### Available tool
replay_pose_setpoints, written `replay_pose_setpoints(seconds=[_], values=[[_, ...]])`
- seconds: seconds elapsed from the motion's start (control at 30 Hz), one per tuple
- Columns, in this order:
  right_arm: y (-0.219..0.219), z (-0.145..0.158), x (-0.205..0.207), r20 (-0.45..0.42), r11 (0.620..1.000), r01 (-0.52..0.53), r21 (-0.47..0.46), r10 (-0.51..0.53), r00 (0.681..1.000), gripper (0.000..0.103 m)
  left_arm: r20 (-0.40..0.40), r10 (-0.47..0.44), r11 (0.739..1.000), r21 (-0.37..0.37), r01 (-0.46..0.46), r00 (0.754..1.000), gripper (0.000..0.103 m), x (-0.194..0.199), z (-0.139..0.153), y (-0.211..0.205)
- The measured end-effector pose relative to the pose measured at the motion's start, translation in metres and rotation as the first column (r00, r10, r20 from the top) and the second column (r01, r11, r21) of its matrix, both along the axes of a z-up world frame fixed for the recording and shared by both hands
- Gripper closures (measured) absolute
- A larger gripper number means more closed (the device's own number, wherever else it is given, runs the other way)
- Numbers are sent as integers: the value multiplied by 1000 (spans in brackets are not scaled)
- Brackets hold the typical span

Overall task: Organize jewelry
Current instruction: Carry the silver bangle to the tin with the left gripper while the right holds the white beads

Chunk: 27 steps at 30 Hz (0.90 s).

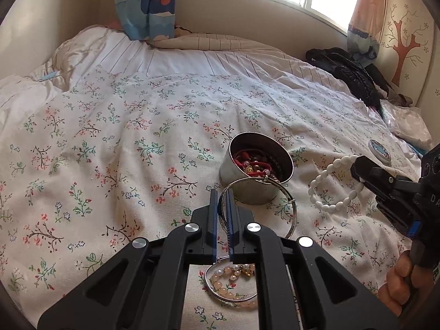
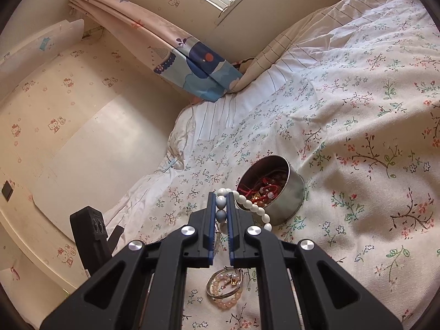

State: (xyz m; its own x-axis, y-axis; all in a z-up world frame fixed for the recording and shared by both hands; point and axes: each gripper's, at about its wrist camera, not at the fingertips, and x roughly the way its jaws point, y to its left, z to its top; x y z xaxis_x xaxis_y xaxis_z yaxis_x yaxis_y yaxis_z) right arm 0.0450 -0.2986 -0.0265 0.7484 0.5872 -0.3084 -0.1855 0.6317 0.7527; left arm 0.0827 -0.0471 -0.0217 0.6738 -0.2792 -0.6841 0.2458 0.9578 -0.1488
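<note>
My left gripper (image 1: 220,195) is shut on a thin silver bangle (image 1: 294,209), which hangs to the right in front of a round metal tin (image 1: 247,192). The tin stands on the bed with red cords and dark beads inside. My right gripper (image 1: 356,168) comes in from the right, shut on a white bead bracelet (image 1: 327,206) that dangles beside the tin. The right wrist view shows the same grip: the right gripper (image 2: 220,195) has the white bead bracelet (image 2: 257,209) between its pads, above the tin (image 2: 291,192). A small jewelry pile (image 1: 233,286) lies under my left gripper.
A floral bedsheet (image 1: 123,137) covers the bed. The tin's round lid (image 1: 380,150) lies at the right, near a hand (image 1: 398,277) on the right gripper's handle. Black clothing (image 1: 349,74) sits at the back right. A curtain (image 1: 145,5) hangs at the bed's far edge.
</note>
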Motion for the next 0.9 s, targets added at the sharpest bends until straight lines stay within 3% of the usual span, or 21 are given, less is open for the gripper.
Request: replay_pose_setpoints(seconds=[0.9], values=[[-14,13,-9,114,993,-10,122,-4,993,94,65,-13,1000,-25,15,998,98,-2,20,-9]])
